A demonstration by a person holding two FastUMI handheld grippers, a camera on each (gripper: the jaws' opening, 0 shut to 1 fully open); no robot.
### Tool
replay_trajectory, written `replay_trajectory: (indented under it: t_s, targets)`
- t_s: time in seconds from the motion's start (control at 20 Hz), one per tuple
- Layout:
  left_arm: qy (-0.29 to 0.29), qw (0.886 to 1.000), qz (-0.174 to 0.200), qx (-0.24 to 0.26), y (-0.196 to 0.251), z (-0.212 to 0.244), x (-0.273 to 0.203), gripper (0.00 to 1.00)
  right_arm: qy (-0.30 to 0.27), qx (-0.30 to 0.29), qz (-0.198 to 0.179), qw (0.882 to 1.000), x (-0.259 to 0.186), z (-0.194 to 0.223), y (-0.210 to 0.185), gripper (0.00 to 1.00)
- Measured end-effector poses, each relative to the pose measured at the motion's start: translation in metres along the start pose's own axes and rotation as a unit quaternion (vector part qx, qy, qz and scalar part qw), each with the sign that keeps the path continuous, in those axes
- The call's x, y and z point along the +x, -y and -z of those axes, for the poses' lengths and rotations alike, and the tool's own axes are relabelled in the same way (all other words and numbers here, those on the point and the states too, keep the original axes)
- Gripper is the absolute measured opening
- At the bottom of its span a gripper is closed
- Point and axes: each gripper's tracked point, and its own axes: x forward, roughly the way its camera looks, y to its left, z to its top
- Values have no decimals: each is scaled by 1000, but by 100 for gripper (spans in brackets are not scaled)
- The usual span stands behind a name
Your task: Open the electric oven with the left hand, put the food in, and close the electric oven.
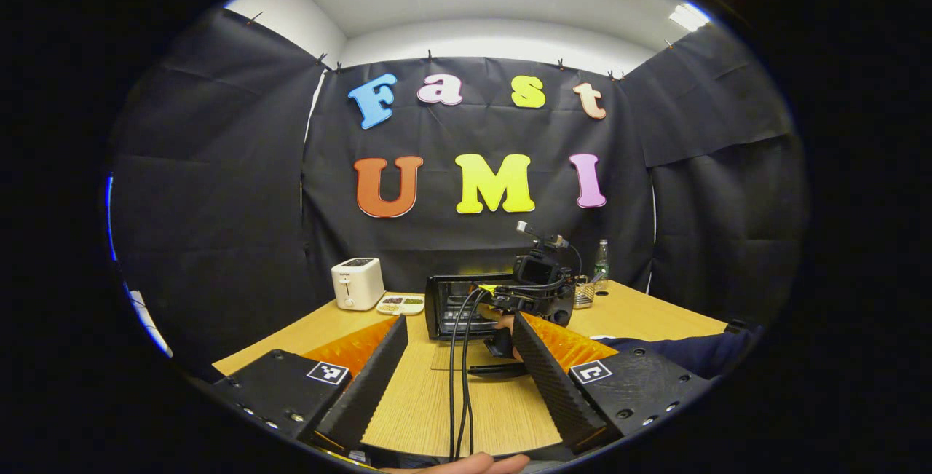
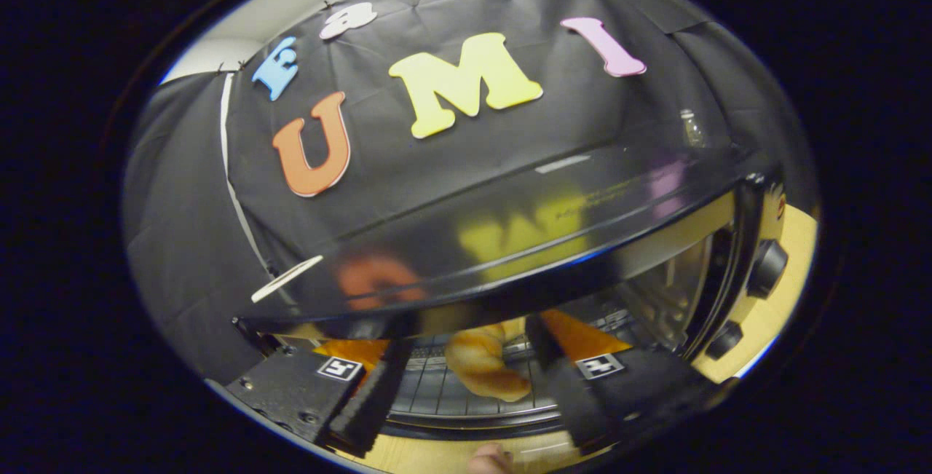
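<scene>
Jaws of the left gripper (image 1: 455, 365) stand spread wide over bare bench (image 1: 437, 401), gripping nothing, held low and level and pointing at the electric oven (image 1: 466, 306) farther back. Its door lies open, flat toward the camera. In front of it the right gripper (image 1: 535, 292) reaches into the oven mouth, with a dark sleeve (image 1: 684, 350) behind it; cables and this rig hide much of the oven front. In the right gripper view, the right gripper's (image 2: 477, 379) jaws are parted either side of a croissant (image 2: 480, 365) lying on the oven rack (image 2: 437, 390); whether they touch it is unclear. Beyond, a white toaster (image 1: 357, 282), a small dish (image 1: 400, 304) and a bottle (image 1: 601, 263) stand near the wall. No writing is legible.
</scene>
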Motion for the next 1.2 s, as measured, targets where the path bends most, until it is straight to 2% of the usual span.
replay_trajectory:
  t_s: [0.05, 0.2, 0.25, 0.3, 0.35, 0.4, 0.5, 0.55, 0.6, 0.7, 0.75, 0.8, 0.85, 0.9, 1.05, 1.1, 1.15, 1.2]
  targets:
    - [-1, 1000, 1, 1, 1, 0, -1, 94, -17, -5, -8, 1000, -4, 5, 0, 100]
    - [-3, 1000, -3, 7, 4, 0, -1, 94, -57, 5, -23, 998, -21, 15, 0, 100]
    - [-2, 1000, -3, 7, 6, 0, -1, 95, -64, 9, -26, 998, -30, 15, 1, 96]
    - [0, 1000, 0, 7, 9, -1, -2, 94, -70, 15, -32, 997, -40, 17, 2, 99]
    - [2, 1000, 1, 7, 12, -4, -3, 94, -81, 20, -38, 996, -49, 20, 3, 96]
    - [4, 1000, 2, 7, 15, -5, -4, 95, -95, 29, -45, 994, -60, 25, 3, 100]
    - [6, 1000, 7, 11, 18, -6, -2, 94, -141, 51, -67, 986, -84, 37, 1, 99]
    - [6, 1000, 7, 13, 21, -6, -3, 94, -155, 73, -88, 981, -99, 40, -4, 96]
    - [6, 1000, 4, 12, 22, -6, -3, 94, -163, 96, -108, 976, -112, 40, -8, 99]
    - [7, 1000, 1, 8, 22, -7, -2, 94, -161, 123, -129, 971, -137, 35, -5, 96]
    - [6, 1000, 2, 6, 25, -7, -2, 94, -152, 129, -136, 971, -148, 28, 0, 99]
    - [5, 1000, 1, 5, 25, -6, -2, 94, -139, 133, -138, 972, -159, 20, 5, 95]
    - [6, 1000, 0, 4, 25, -6, -3, 94, -131, 132, -139, 973, -168, 12, 12, 99]
    - [7, 1000, -1, 5, 24, -7, -2, 94, -128, 131, -137, 974, -180, 9, 19, 98]
    - [8, 1000, -17, 16, 16, -5, 5, 94, -162, 132, -141, 968, -216, 3, 35, 99]
    - [2, 1000, -17, 15, 17, 0, 10, 94, -156, 128, -140, 969, -227, -3, 41, 99]
    - [-10, 1000, -14, 10, 23, 10, 15, 94, -144, 112, -134, 974, -234, -11, 50, 94]
    - [-27, 1000, -10, 5, 29, 21, 20, 94, -125, 89, -121, 981, -243, -20, 63, 98]
